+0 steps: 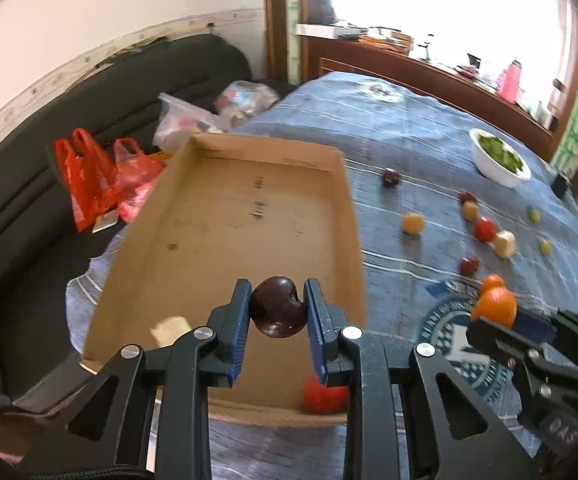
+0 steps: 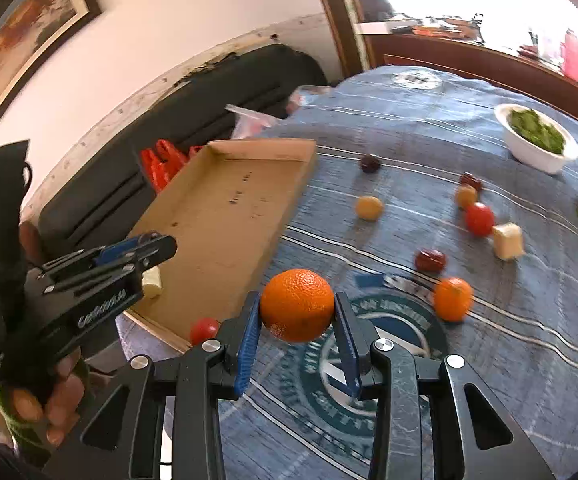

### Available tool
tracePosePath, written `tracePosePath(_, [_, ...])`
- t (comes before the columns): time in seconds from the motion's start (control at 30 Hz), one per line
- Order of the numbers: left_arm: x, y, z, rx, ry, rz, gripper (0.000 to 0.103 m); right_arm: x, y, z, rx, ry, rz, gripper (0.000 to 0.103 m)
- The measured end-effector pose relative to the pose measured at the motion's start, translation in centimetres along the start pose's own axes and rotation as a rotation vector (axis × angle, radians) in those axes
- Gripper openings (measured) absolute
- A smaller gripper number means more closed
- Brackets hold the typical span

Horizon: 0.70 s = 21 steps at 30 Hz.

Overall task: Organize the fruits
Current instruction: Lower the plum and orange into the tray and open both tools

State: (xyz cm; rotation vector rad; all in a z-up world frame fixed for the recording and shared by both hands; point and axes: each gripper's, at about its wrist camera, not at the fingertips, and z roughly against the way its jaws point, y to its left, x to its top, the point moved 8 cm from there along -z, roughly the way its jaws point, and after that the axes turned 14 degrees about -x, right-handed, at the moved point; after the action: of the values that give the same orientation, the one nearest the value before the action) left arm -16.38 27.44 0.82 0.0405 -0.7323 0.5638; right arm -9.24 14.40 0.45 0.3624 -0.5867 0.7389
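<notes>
Left wrist: dark fruit gripped, notch perhaps rightward

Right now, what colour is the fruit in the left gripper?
Dark reddish-brown fruit, best in the left wrist view.

fingers: showing blue ribbed pads
frame: black linkage, showing silver pivot screws
left gripper: bearing white lettering

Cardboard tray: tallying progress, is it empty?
Not empty: the cardboard tray holds a red tomato and a pale cube.
</notes>
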Motion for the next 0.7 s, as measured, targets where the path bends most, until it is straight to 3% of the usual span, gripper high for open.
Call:
tracePosePath(0.4, [1.0,6.4,-2.2,0.083,0.015,0.105,0.024,2.0,7.3,-4.2,0.115,0.037,0.085,0.036])
tracePosePath(0.7, [0.1,8.2,-5.4,0.101,0.081,0.148,0.024,0.2,11.8,-8.3,0.145,0.129,0.183,0.036])
